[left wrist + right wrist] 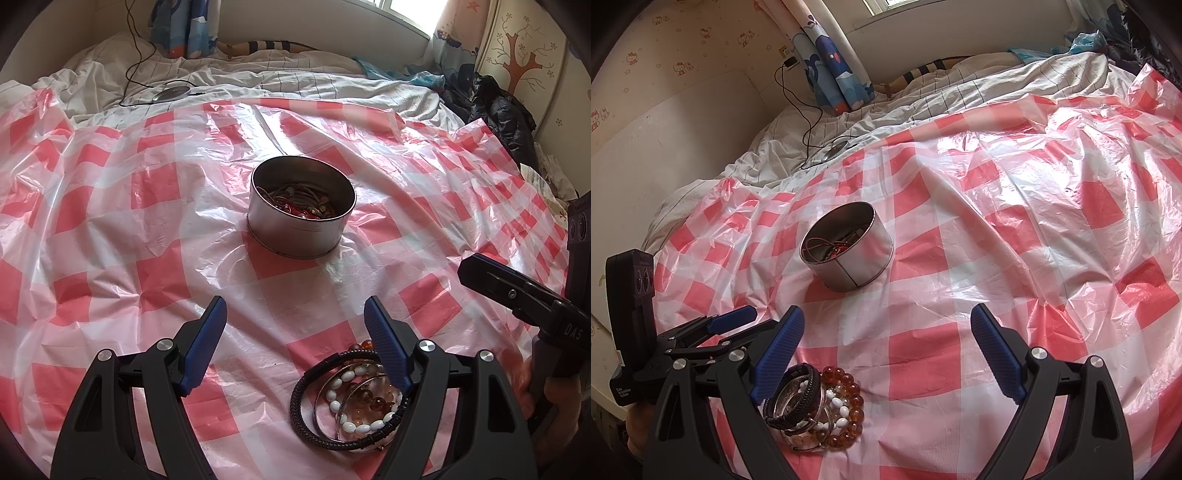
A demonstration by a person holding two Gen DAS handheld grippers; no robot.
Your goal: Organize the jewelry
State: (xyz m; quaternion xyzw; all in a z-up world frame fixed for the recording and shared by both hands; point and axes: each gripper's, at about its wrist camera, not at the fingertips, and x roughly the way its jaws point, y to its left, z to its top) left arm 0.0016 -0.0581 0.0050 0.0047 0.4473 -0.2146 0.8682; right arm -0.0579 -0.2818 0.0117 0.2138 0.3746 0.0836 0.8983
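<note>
One round metal tin [302, 206] stands upright and lidless on the red-and-white checked plastic sheet [147, 229] spread over the bed; inside I can see a tangle of thin cords and small red and silvery pieces, too jumbled to count. One heap of bracelets [351, 398] lies on the sheet nearer to me than the tin and well apart from it. In the heap I count five for certain: one black braided cord bracelet [796, 397], one string of white oval beads [345, 402], one string of amber round beads [849, 410], one strand of paler clear beads [373, 402] and at least one thin silver bangle [332, 417]; they overlap, the black one leaning on top in the right wrist view. My left gripper [295, 332] hangs with jaws spread wide and nothing between the blue pads; its right-hand finger [388, 350] covers the heap's edge in the left wrist view, and I cannot tell whether it touches. My right gripper [888, 338] is likewise wide apart and empty, its left-hand finger [777, 354] just beside the black bracelet. The heap sits between the two tools. One black cable [809, 122] runs from a wall socket to a round disc-shaped item [171, 93] on the white bedding [258, 79] beyond the sheet.
</note>
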